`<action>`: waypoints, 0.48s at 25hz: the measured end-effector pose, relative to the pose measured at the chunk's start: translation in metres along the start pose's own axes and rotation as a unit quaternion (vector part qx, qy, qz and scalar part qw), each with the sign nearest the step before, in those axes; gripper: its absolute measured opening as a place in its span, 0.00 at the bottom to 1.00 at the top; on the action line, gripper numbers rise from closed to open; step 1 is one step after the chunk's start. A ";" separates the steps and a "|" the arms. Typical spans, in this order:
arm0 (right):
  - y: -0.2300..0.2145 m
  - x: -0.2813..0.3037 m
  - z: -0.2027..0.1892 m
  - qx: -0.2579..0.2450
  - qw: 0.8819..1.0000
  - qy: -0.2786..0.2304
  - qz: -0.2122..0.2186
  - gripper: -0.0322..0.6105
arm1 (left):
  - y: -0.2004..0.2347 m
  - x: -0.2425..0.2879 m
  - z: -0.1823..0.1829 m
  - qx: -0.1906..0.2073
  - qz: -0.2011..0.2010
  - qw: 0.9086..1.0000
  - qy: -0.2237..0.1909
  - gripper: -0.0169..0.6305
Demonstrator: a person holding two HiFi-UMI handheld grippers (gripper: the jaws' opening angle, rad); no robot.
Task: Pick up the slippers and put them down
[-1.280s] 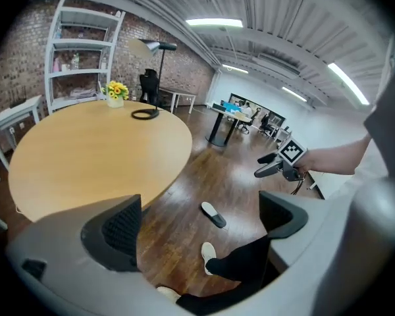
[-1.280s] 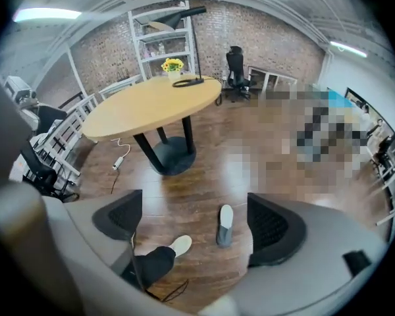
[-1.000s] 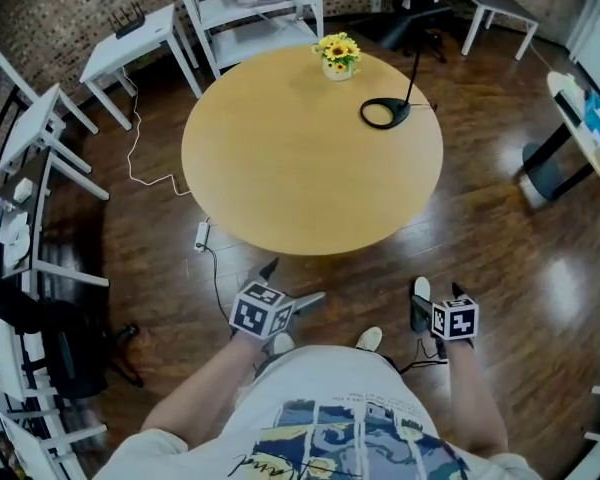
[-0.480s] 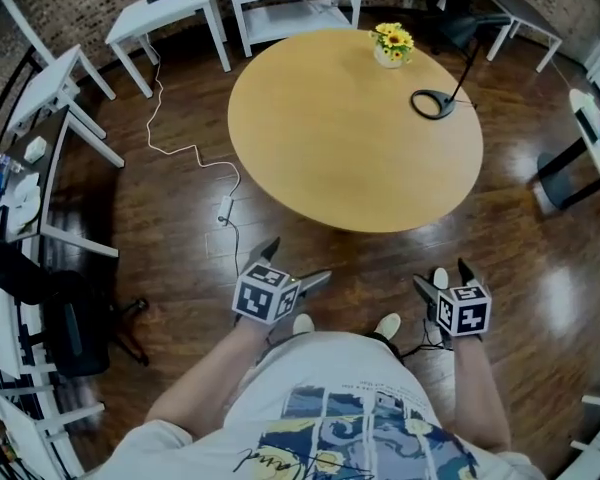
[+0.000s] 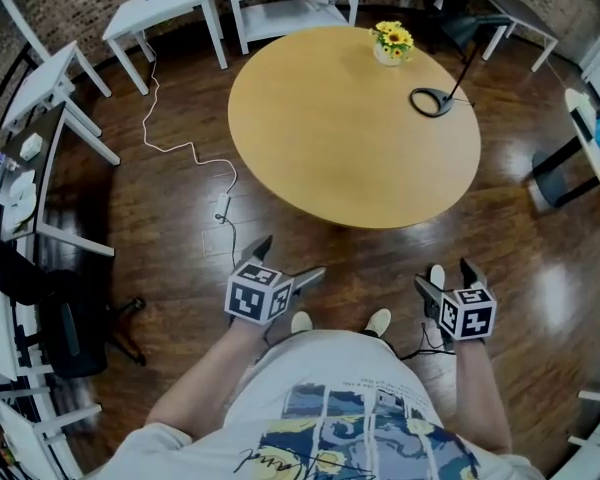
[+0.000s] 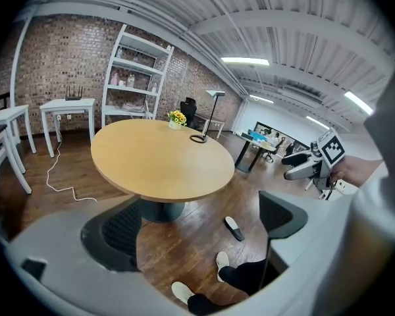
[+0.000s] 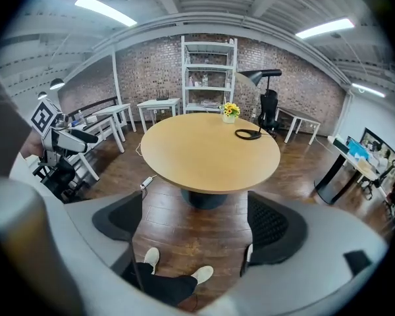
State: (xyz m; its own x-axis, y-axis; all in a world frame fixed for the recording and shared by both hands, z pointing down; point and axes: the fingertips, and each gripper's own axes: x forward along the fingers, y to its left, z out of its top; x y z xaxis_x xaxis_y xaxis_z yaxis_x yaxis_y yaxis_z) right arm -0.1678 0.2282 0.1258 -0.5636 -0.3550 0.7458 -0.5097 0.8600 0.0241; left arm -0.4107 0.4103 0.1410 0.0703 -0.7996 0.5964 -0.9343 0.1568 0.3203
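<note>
1. Grippers: two, the left gripper and the right gripper, both with jaws apart and empty.
2. Slippers: one slipper shows, on the floor.
3. Left gripper view shows it whole; head view shows only its pale end.

Head view: I find one slipper at 5 o'clock from the table, partly covered by the right gripper. I cannot judge its full outline. In the right gripper view only a pale sliver shows behind the right-hand jaw. Items on the shelf unit, at 12 o'clock, are too small to identify.
</note>
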 end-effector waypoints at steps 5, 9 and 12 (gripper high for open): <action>-0.003 -0.002 -0.001 -0.002 1.000 0.003 -0.004 0.86 | 0.002 0.001 -0.004 0.001 0.004 1.000 0.007 0.89; -0.005 -0.008 -0.002 -0.003 1.000 0.004 -0.007 0.86 | -0.001 0.000 -0.004 0.001 0.005 1.000 0.011 0.89; -0.003 -0.009 -0.003 -0.005 1.000 0.003 -0.009 0.86 | -0.002 -0.001 -0.003 0.003 0.004 1.000 0.011 0.89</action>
State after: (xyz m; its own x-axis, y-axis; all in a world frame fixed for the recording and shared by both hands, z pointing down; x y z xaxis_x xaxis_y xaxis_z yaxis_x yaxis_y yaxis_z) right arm -0.1592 0.2294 0.1207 -0.5507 -0.3692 0.7486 -0.5131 0.8571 0.0453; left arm -0.4074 0.4127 0.1420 0.0713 -0.7850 0.6154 -0.9368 0.1591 0.3115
